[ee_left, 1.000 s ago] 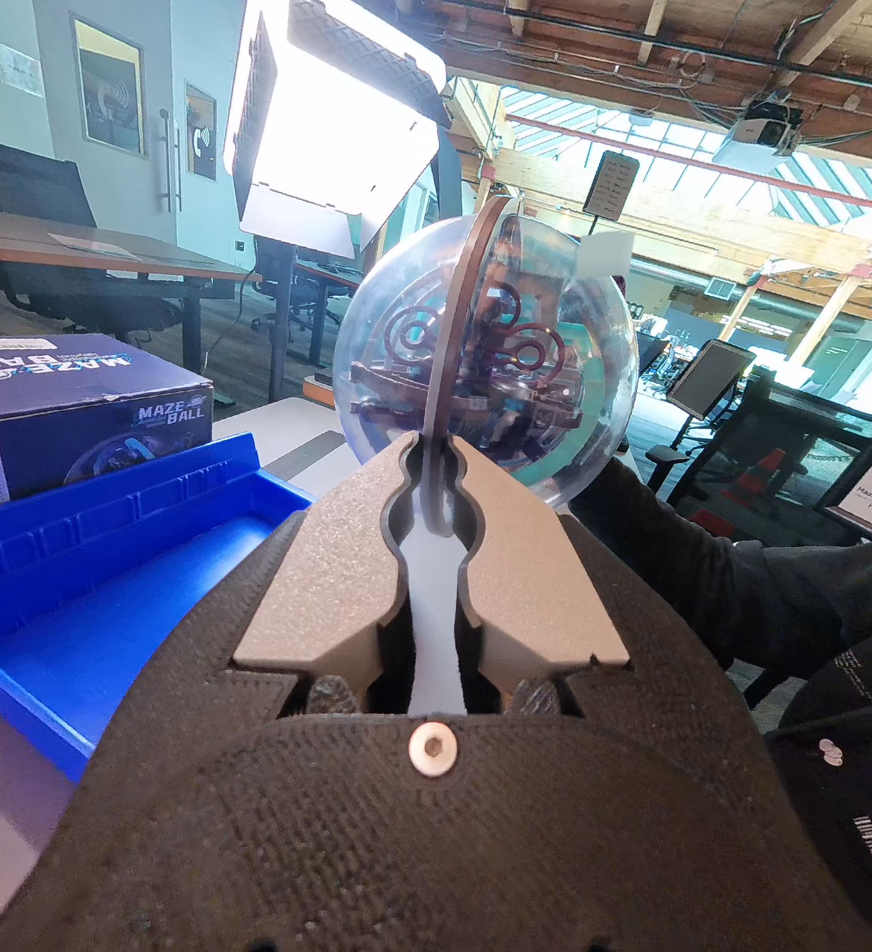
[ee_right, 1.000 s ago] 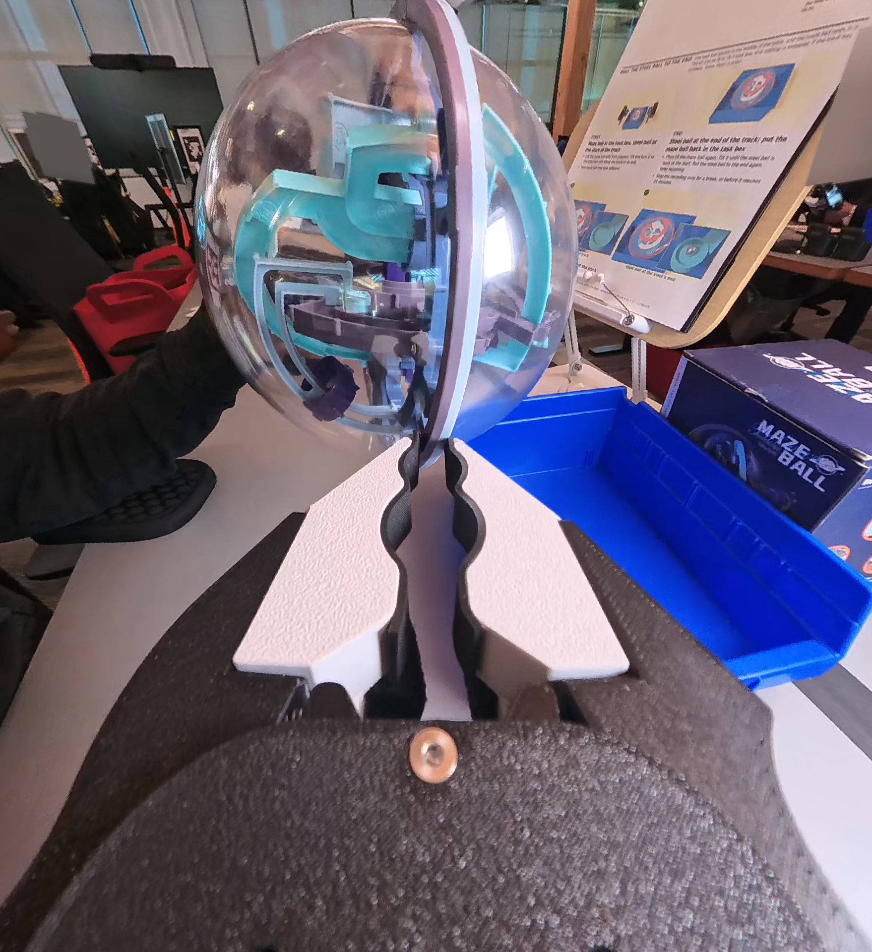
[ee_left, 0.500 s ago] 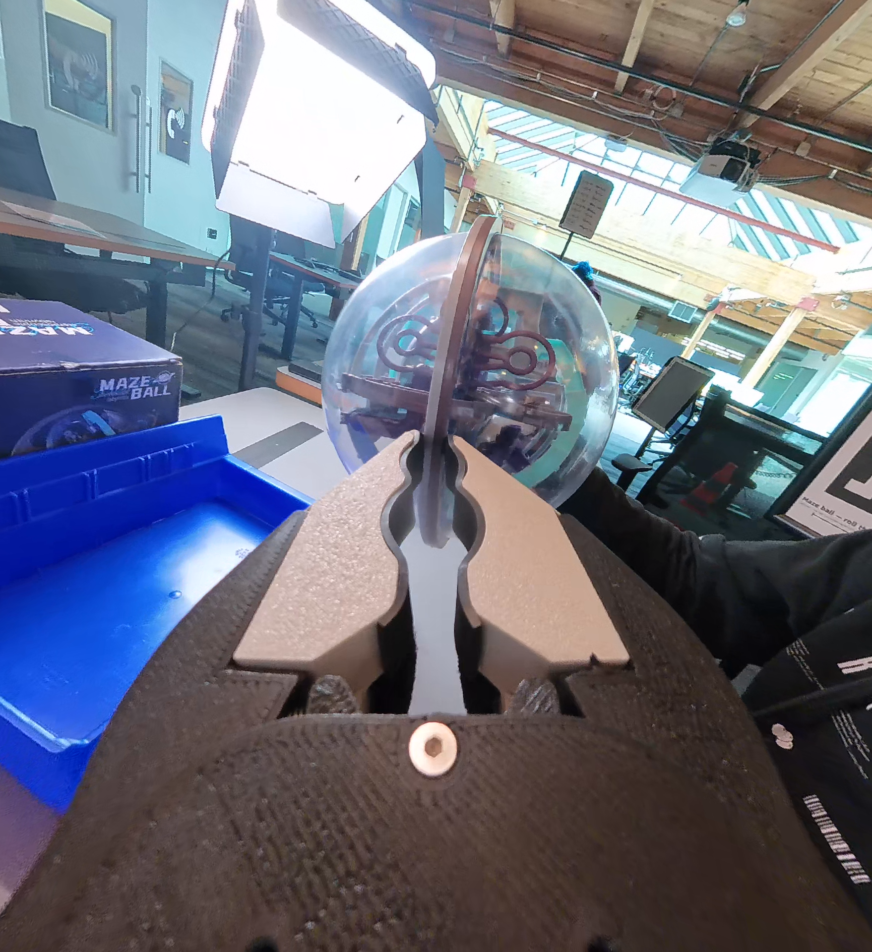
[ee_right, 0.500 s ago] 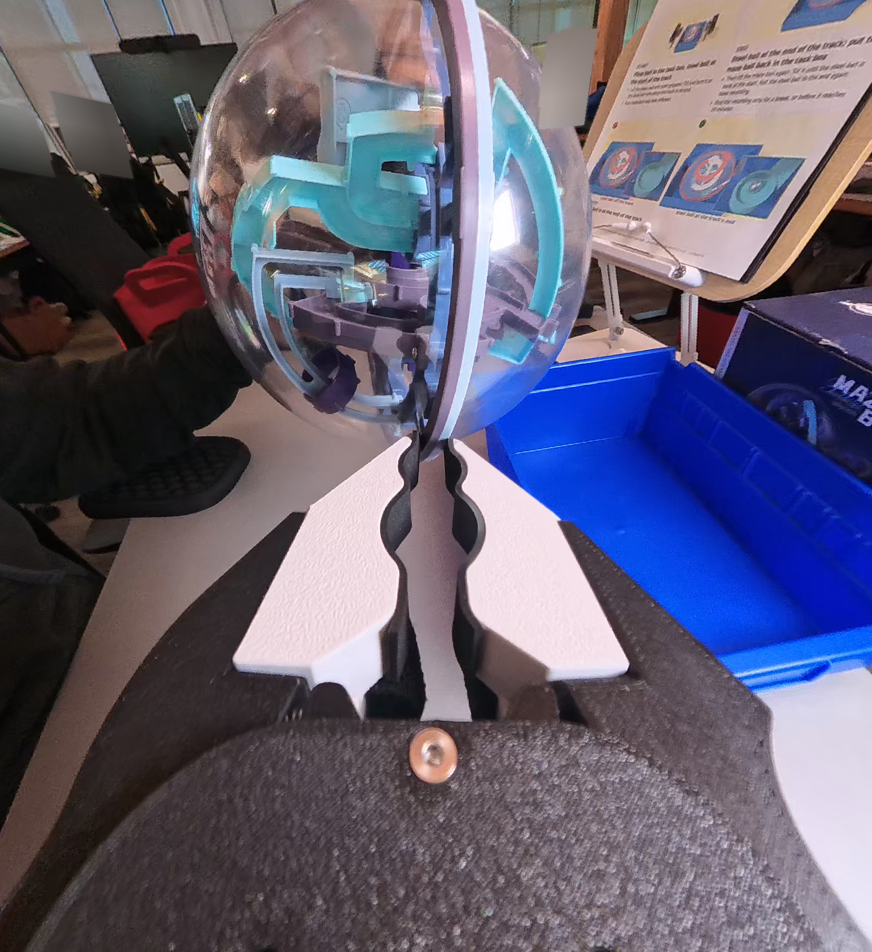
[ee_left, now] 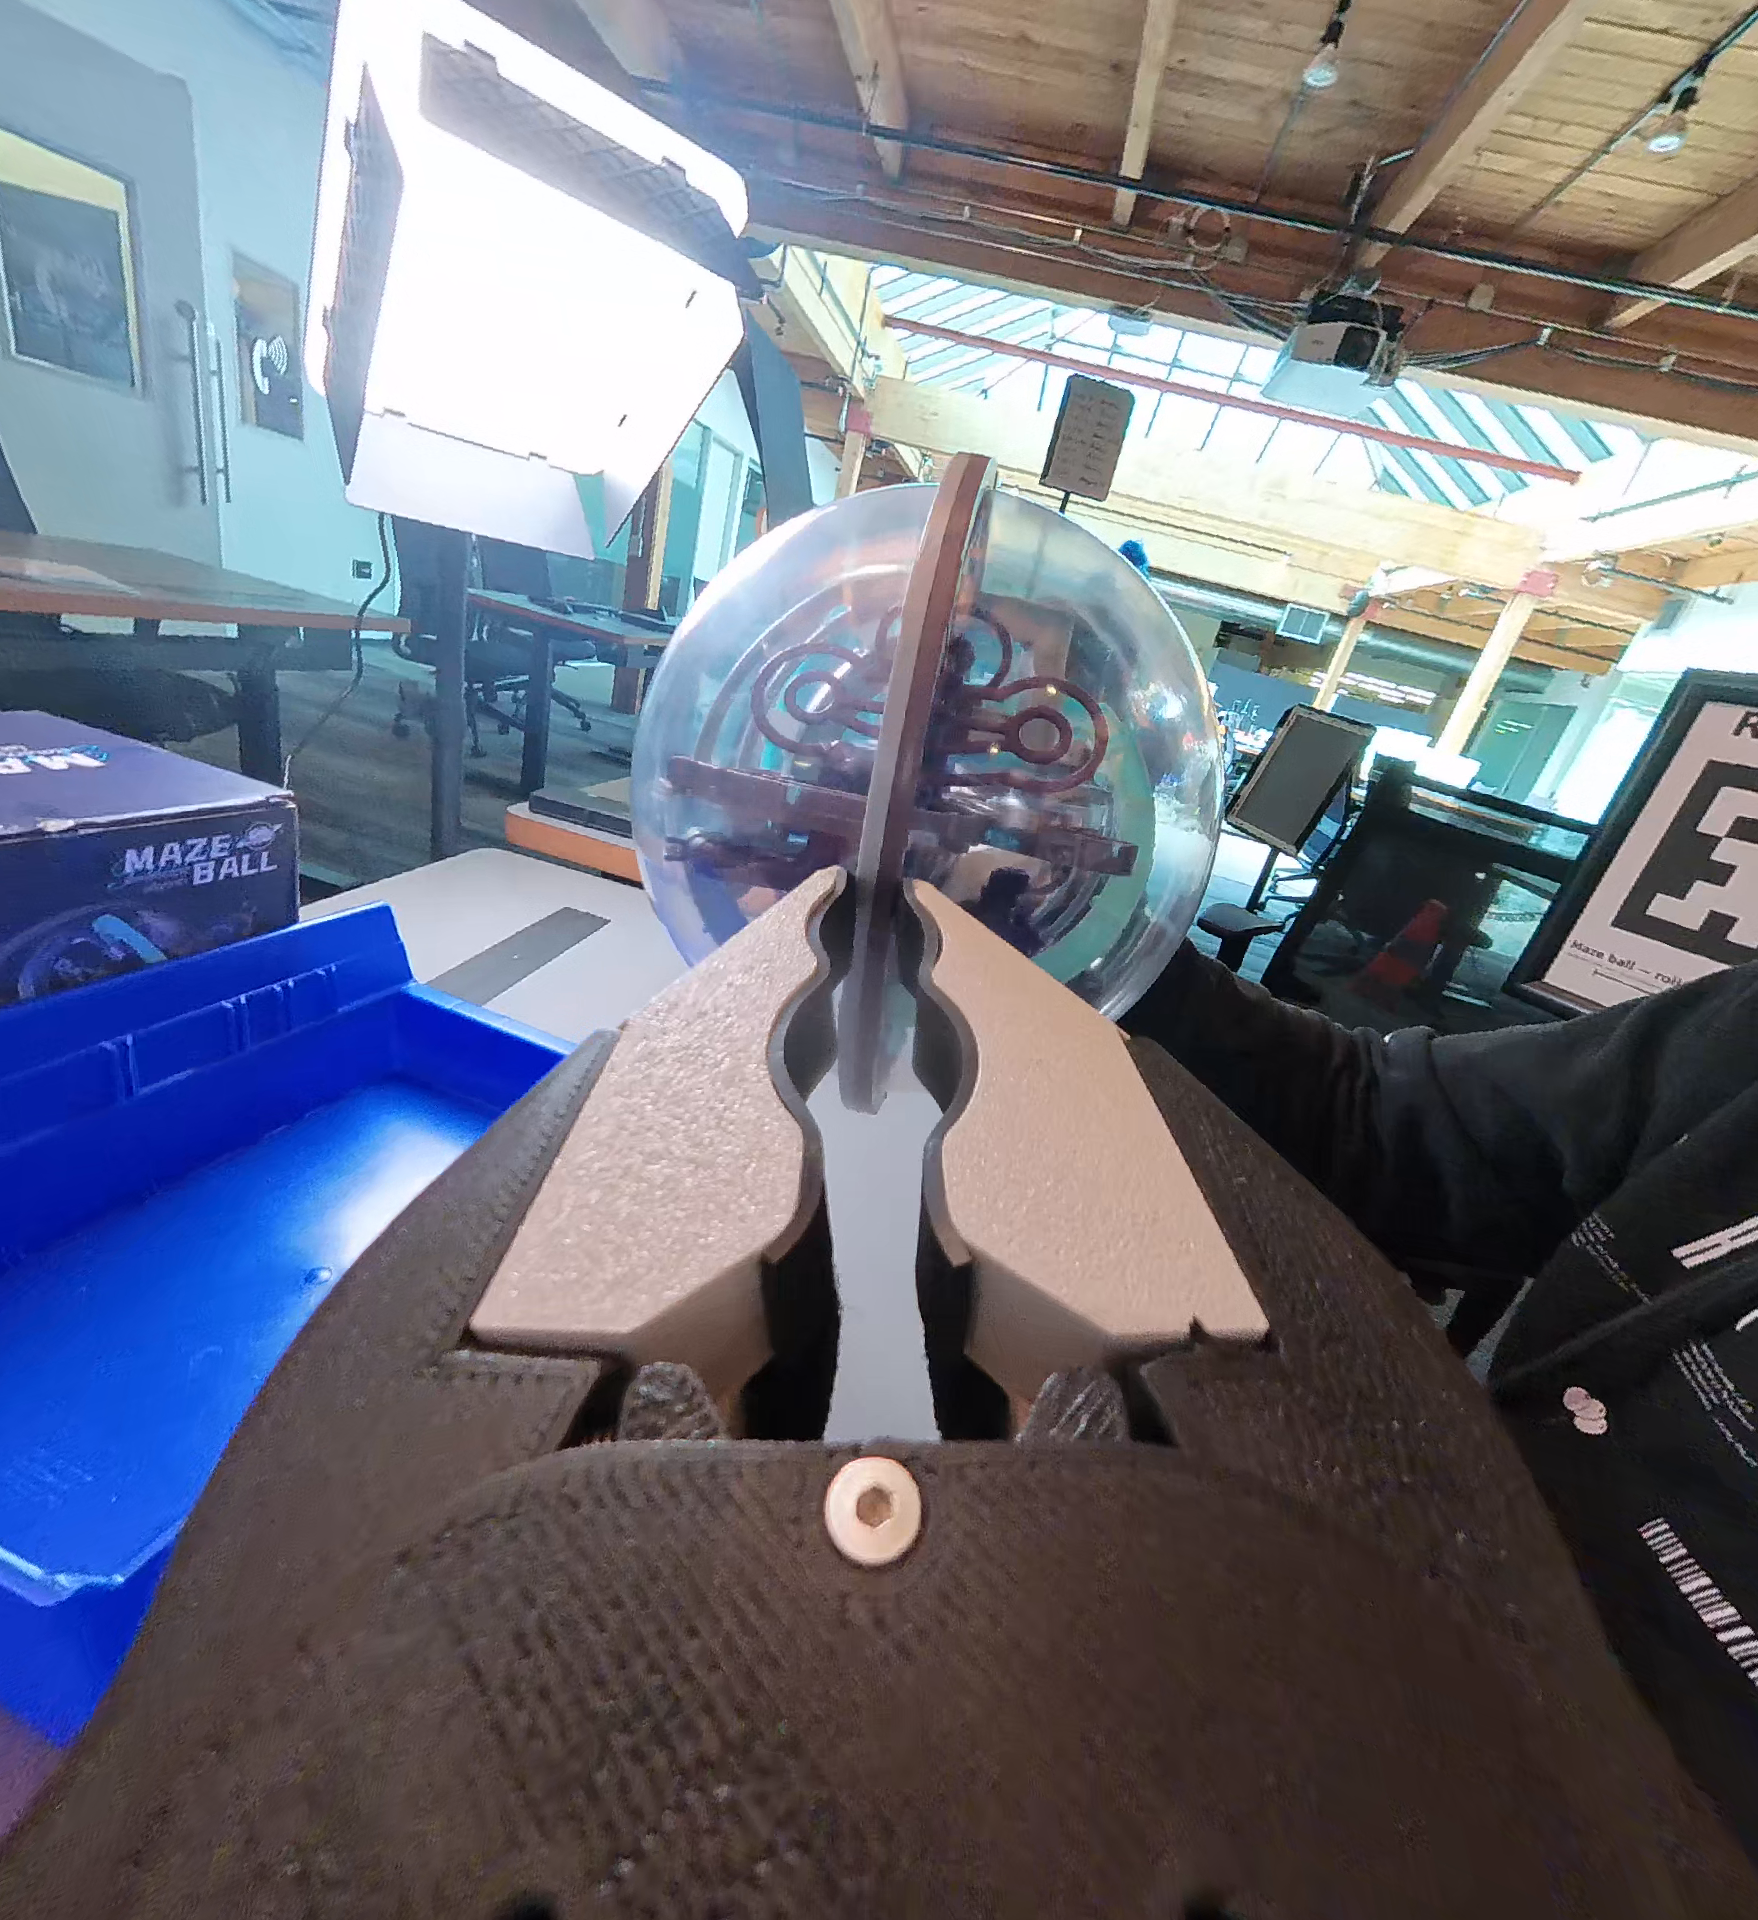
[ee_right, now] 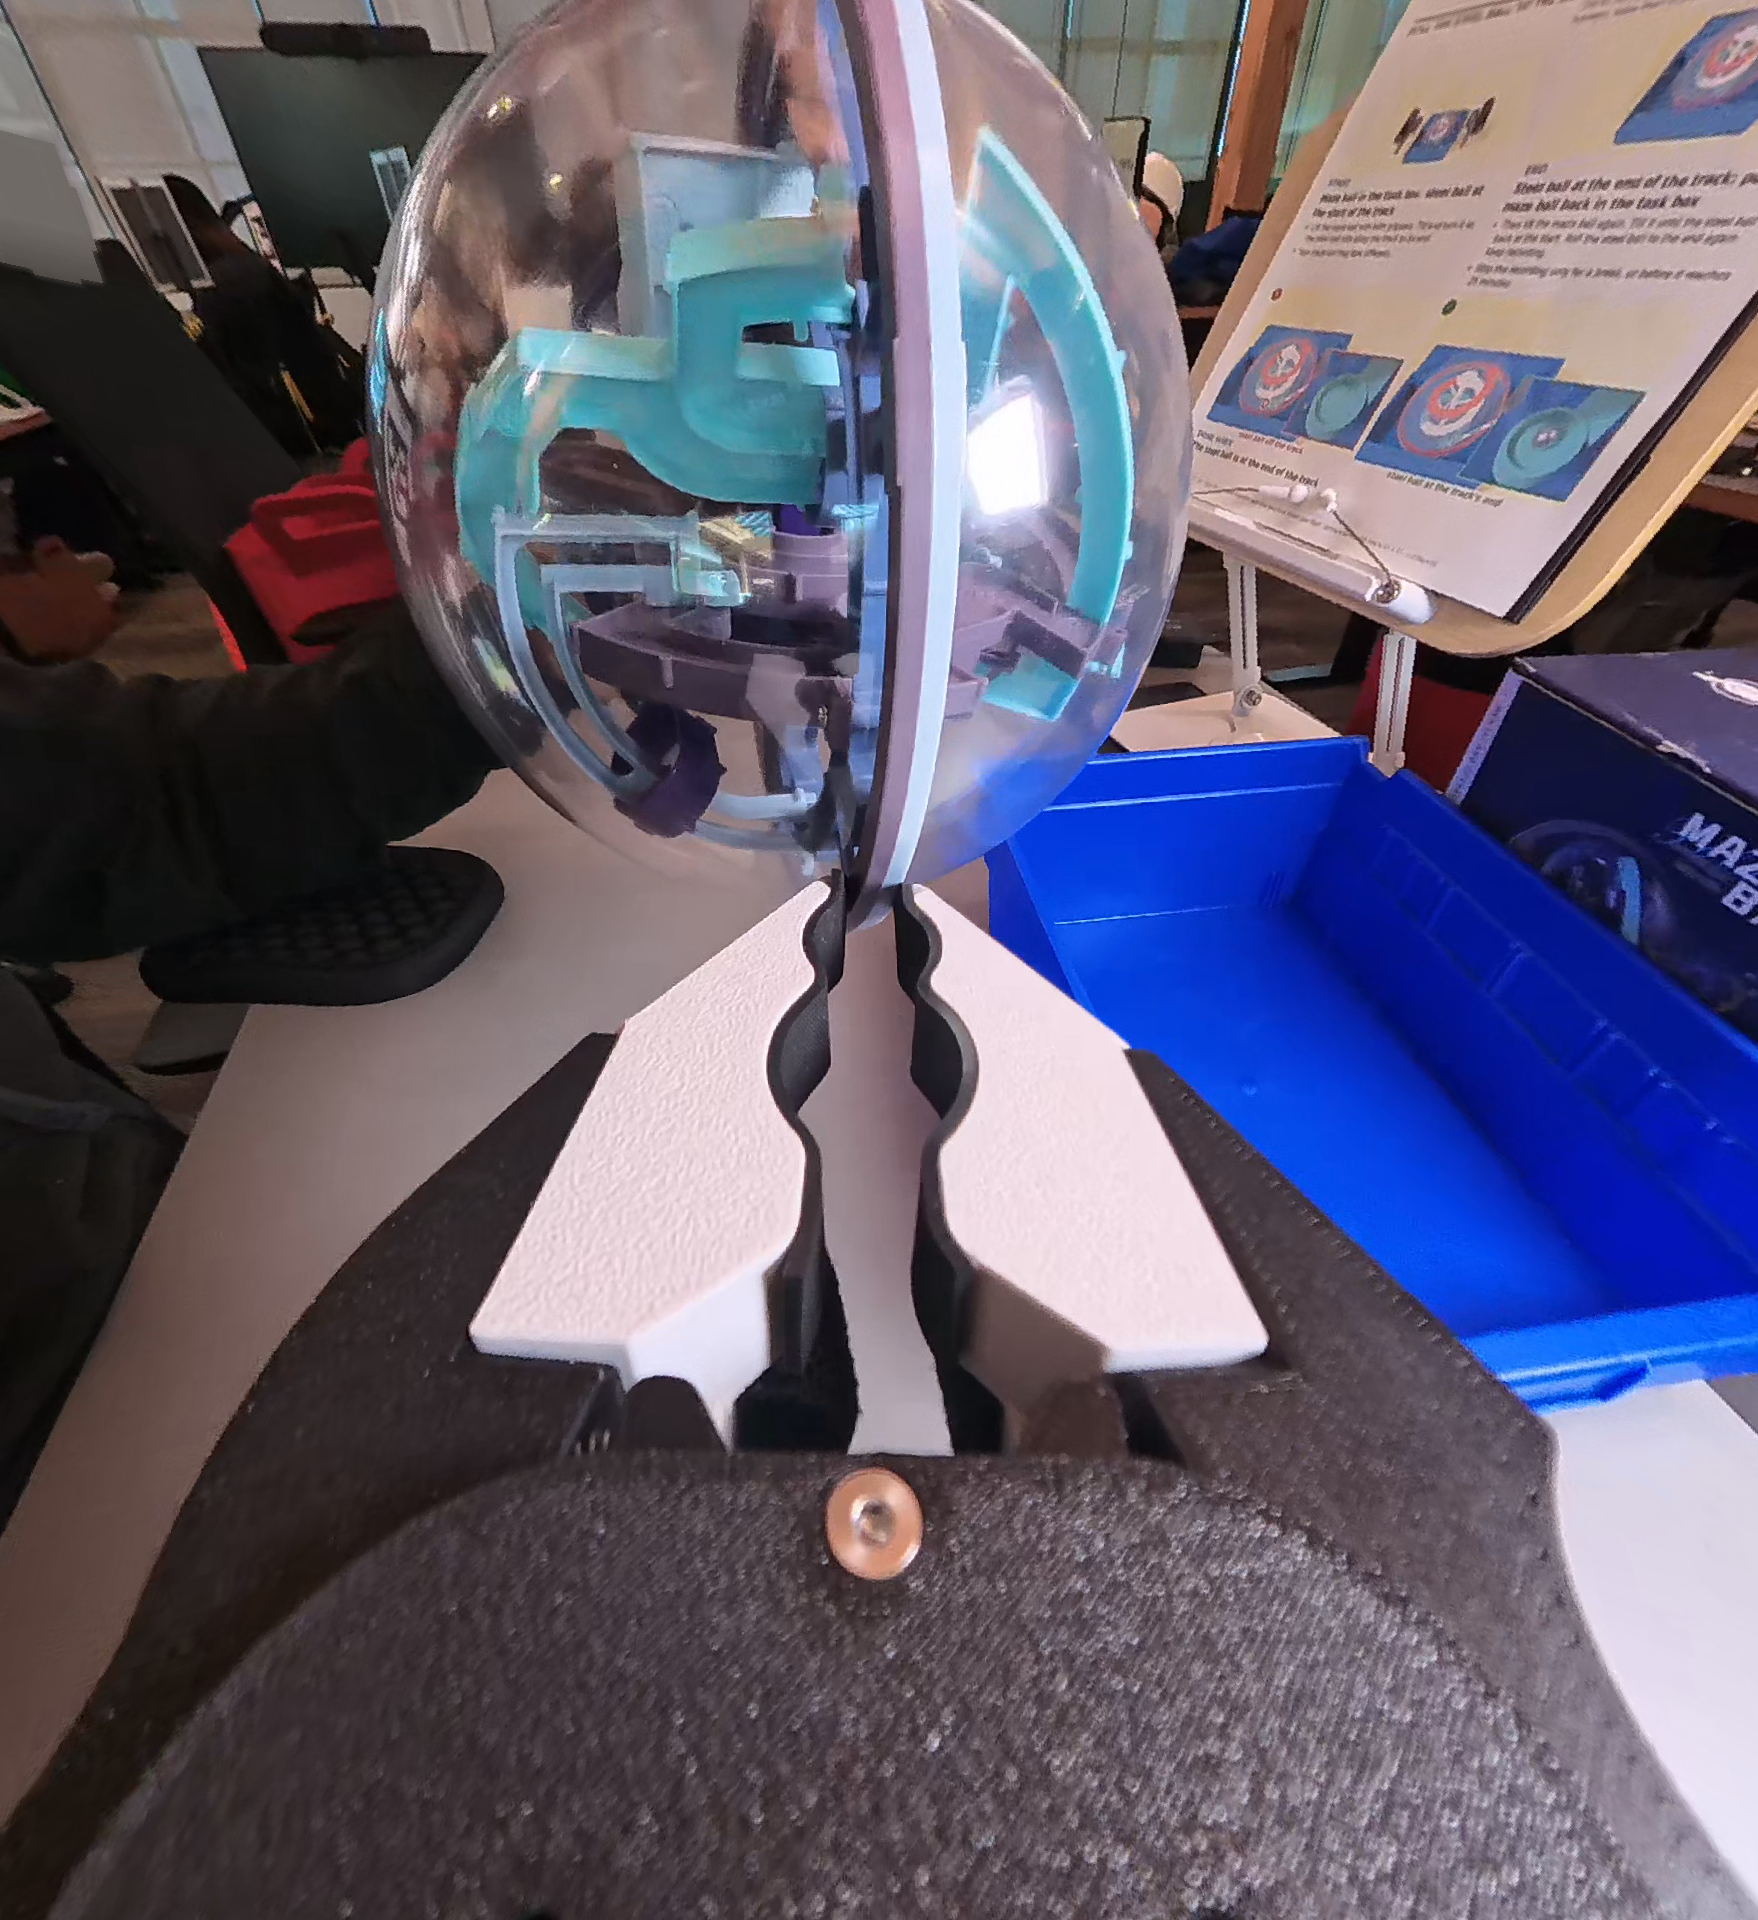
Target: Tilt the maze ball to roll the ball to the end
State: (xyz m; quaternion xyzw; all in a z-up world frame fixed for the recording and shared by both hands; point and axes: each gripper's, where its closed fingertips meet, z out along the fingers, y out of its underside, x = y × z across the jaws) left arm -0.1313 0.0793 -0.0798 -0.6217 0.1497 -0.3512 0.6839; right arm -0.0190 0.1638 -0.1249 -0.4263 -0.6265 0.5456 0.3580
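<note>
Two grippers hold one clear maze ball [ee_left: 927,758] in the air by its flat equator rim, one from each side. The left gripper [ee_left: 875,914] has its jaws nearly closed, clamped on the rim, whose edge sits well down in the gap between its grey fingers [ee_left: 709,1132]. The right gripper [ee_right: 870,904] is likewise pinched onto the rim, only the very tips of its white fingers [ee_right: 688,1143] meeting the lower edge of the sphere. The rim stands close to upright in both views. Inside the maze ball are teal, grey and purple tracks; the small steel ball cannot be made out.

Below and beside the maze ball lies a blue bin [ee_right: 1394,1049] on a pale table [ee_right: 335,1091]. Just beyond the bin, away from the maze ball, stands a dark blue box [ee_left: 96,842]. Behind the bin in the right wrist view leans an instruction board [ee_right: 1540,312]. A dark sleeve [ee_right: 148,769] reaches to the far side of the maze ball.
</note>
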